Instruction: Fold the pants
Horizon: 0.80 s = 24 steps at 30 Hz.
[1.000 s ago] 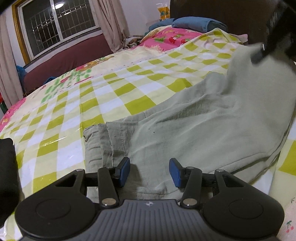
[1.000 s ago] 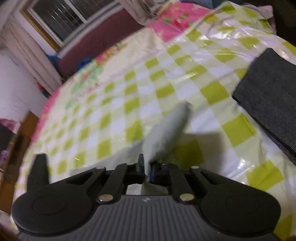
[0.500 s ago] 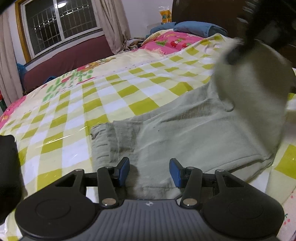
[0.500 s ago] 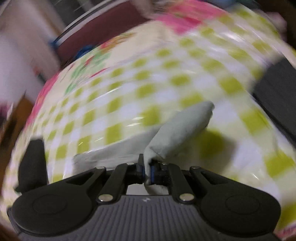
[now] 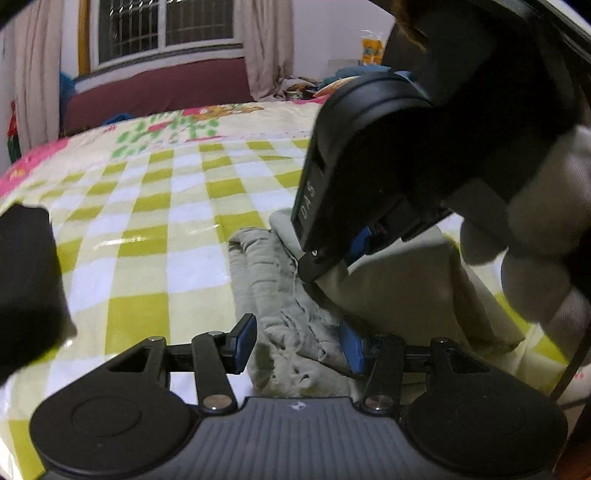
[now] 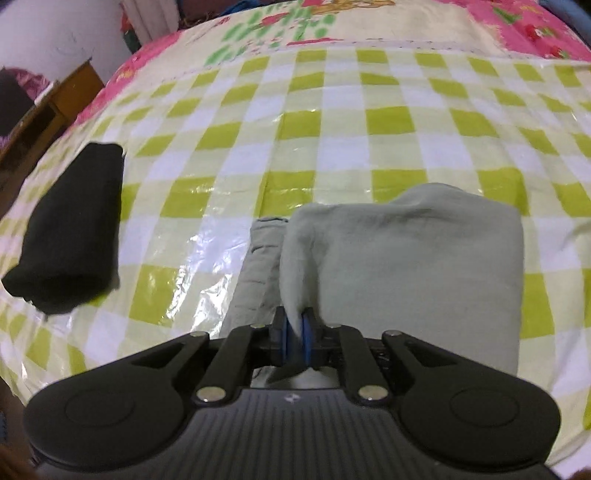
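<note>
Pale grey-green pants (image 6: pixel 424 258) lie on the checked bedspread (image 6: pixel 332 122), doubled over themselves. My right gripper (image 6: pixel 295 332) is shut on a pinch of the upper layer's edge, held just above the lower layer. In the left wrist view the right gripper (image 5: pixel 354 243) comes in from the upper right in a white-gloved hand (image 5: pixel 535 221), with cloth hanging from its blue pads. My left gripper (image 5: pixel 297 338) is open, low over the crumpled waistband (image 5: pixel 280 295); fabric lies between and beneath its fingers, and the pads do not press on it.
A folded black garment (image 6: pixel 70 229) lies on the bed to the left, seen also as the black garment (image 5: pixel 26 280) in the left wrist view. A wooden piece of furniture (image 6: pixel 48 107) stands past the bed's left edge. Window and curtains (image 5: pixel 166 29) are at the back.
My right gripper has swept the held end of the pants across and over to the waistband beside my left gripper, laying a second layer on the first. The left gripper has shifted and rolled slightly.
</note>
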{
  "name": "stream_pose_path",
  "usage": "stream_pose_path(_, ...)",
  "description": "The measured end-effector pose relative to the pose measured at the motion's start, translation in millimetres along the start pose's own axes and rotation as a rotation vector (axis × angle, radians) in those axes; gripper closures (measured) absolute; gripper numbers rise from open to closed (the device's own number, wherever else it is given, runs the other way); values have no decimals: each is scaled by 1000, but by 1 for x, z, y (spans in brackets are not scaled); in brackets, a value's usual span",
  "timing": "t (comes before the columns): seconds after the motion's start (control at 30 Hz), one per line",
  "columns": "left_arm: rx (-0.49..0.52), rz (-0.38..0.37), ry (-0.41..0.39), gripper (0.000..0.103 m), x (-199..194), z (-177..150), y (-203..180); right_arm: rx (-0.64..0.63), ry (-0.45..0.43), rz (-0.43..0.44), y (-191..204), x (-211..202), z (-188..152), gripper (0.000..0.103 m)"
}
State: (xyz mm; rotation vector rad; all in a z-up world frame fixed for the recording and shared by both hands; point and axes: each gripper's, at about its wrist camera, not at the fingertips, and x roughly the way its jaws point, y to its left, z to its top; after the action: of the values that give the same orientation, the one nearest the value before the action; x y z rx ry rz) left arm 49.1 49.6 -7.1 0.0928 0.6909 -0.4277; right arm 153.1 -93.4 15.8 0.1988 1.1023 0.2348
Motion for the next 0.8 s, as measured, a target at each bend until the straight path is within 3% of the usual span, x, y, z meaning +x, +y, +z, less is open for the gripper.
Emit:
stream_pose_path(0.17,-32,-24,-15,40,-4,-1,7,35,-16,24,10,-3,7,95)
stream_pose_path(0.33,-40,-15,-27,40,-11,-4,13,-30,2,29,31,5,11,99)
stream_pose_path(0.53,-54,-22,-88,38,-39,-10,19,-105,-49,-65,28,-16,11,85)
stream_pose_path(0.7,-69,-118,-88,27,-56,-12,9,-52,-66,-37,2,-34,7,77)
stream_pose_path(0.8,-36,-105,-61,27,-47,-7,-4,-32,-57,-27,-12,-36,0,73)
